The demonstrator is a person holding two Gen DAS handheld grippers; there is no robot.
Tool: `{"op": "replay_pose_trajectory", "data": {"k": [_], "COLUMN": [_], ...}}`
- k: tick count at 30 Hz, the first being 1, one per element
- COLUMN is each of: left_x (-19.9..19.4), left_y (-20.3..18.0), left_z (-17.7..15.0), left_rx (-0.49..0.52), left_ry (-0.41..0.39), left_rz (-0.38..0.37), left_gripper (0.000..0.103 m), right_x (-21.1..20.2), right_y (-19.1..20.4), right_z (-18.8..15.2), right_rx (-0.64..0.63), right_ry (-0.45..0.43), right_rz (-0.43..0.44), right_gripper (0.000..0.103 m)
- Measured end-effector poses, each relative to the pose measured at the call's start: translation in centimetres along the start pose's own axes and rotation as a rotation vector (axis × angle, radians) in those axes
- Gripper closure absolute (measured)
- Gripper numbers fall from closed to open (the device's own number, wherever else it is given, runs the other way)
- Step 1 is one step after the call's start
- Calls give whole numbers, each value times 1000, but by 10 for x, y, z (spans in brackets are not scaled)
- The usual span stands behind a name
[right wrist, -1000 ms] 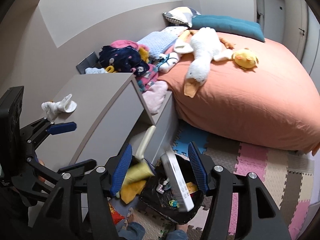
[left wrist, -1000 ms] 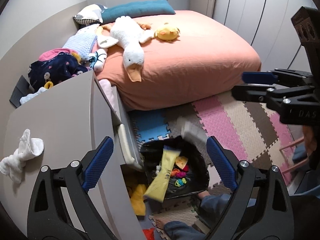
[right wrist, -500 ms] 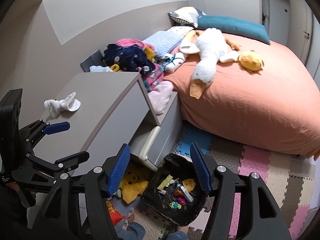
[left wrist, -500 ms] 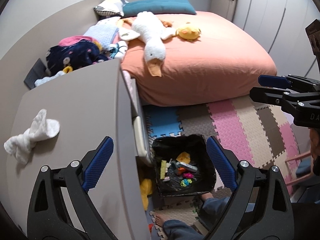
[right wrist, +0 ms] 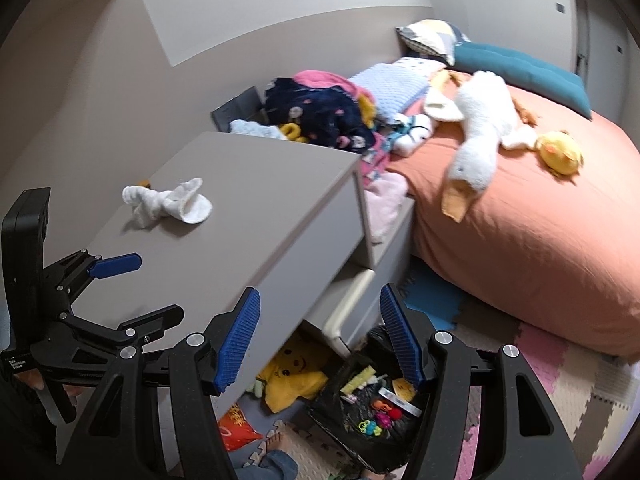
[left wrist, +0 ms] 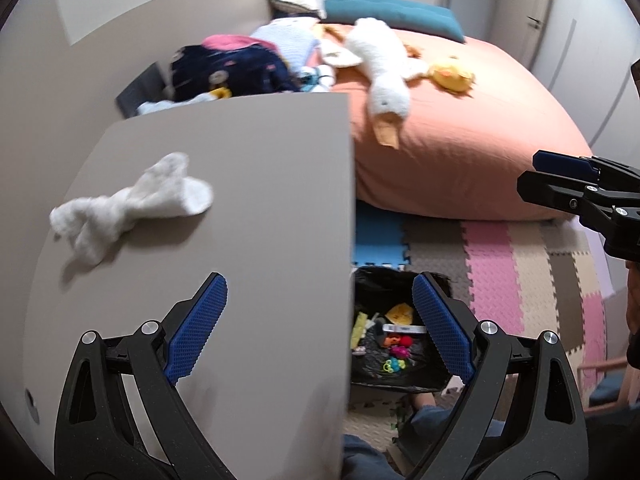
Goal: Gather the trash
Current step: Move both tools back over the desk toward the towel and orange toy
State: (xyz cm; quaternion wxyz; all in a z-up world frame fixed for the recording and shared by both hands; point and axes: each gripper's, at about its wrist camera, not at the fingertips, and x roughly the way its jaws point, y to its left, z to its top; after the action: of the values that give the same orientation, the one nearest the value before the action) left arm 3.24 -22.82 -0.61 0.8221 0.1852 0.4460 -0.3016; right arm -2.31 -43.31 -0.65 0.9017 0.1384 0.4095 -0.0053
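A crumpled white cloth (left wrist: 132, 200) lies on the grey dresser top (left wrist: 256, 184); it also shows in the right wrist view (right wrist: 168, 202). A black trash bag (left wrist: 394, 340) with colourful scraps sits on the floor beside the dresser, also in the right wrist view (right wrist: 372, 412). My left gripper (left wrist: 320, 320) is open and empty, above the dresser's right edge, nearer than the cloth. My right gripper (right wrist: 320, 336) is open and empty, above the bag and the dresser's front. Each gripper shows in the other's view, the right (left wrist: 560, 176) and the left (right wrist: 132, 288).
A bed (left wrist: 460, 136) with an orange cover holds a white goose plush (left wrist: 384, 76) and a yellow duck plush (left wrist: 452, 76). Clothes (left wrist: 228, 68) pile beyond the dresser. A dresser drawer (right wrist: 356, 296) stands open. A yellow toy (right wrist: 292, 376) and a red wrapper (right wrist: 236, 428) lie on the foam floor mat (left wrist: 520, 272).
Both grippers have swung left and forward over the dresser. The white cloth is now nearer and larger. Items that were dropping into the trash bag a second ago now lie in it.
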Motion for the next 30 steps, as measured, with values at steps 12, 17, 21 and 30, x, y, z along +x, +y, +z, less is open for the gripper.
{"op": "replay_pose_trajectory", "data": {"k": [12,17,21,30], "left_x": [1,8,17,43], "left_y": [70,100,126,174], "left_z": [0,6,13,27], "left_rx": [-183,-271,-364,-531], "left_ry": [7,18,25,47], "left_rz": [98,113,130,138], "left_gripper": [12,12,12,12], "right_x": [52,75,91,120], "right_y": [52,68,77,87], "right_z": [32,45,55,82], "right_rx": [-96,-110,-110,-105], "right_ry": [31,35,37,23], "right_rz": [80,102,109,118], "right_gripper": [39,39,39,38]}}
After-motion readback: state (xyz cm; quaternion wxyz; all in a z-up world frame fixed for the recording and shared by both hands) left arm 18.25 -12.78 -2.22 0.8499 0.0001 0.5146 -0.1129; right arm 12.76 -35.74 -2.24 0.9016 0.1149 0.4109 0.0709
